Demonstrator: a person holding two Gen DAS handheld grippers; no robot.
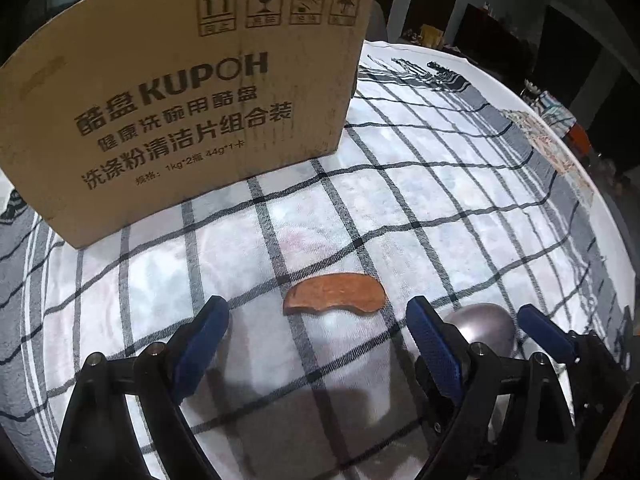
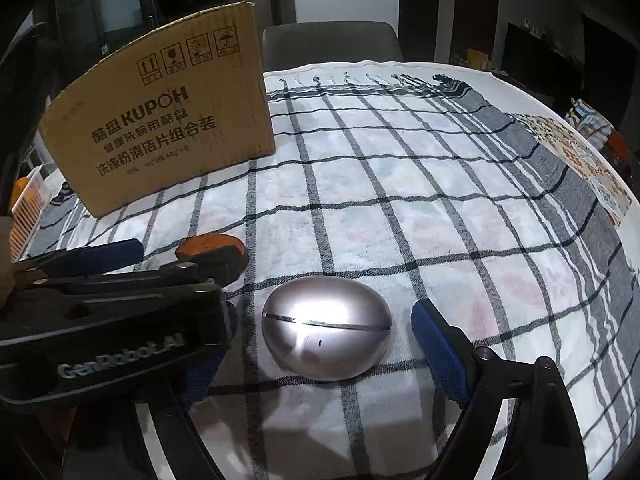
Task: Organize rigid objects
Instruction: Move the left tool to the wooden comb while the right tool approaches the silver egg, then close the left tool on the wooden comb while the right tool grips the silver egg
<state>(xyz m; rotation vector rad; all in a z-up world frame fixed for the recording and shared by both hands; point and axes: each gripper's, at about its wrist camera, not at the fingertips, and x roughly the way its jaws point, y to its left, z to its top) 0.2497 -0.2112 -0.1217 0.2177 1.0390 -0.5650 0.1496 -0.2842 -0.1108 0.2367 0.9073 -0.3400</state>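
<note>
The left hand-held gripper (image 1: 316, 332) is held wide apart around a brown comb (image 1: 335, 293) on the checked cloth (image 1: 440, 208). The right hand-held gripper (image 2: 324, 344) is spread around a silver case (image 2: 326, 332). A cardboard box (image 1: 180, 100) is set behind.

Round white table (image 2: 624, 216), mostly covered by a white cloth (image 2: 400, 200) with a black-and-grey check. Landmark: cardboard box (image 2: 168, 120), upright on the cloth at its far left. Brown wooden comb (image 1: 334, 294) lies flat on the cloth, nearer than the box. Silver oval case (image 2: 326, 334) sits flat beside the comb, further from the box. Patterned mat (image 2: 576, 160) at the table's right edge, well apart from the box.
</note>
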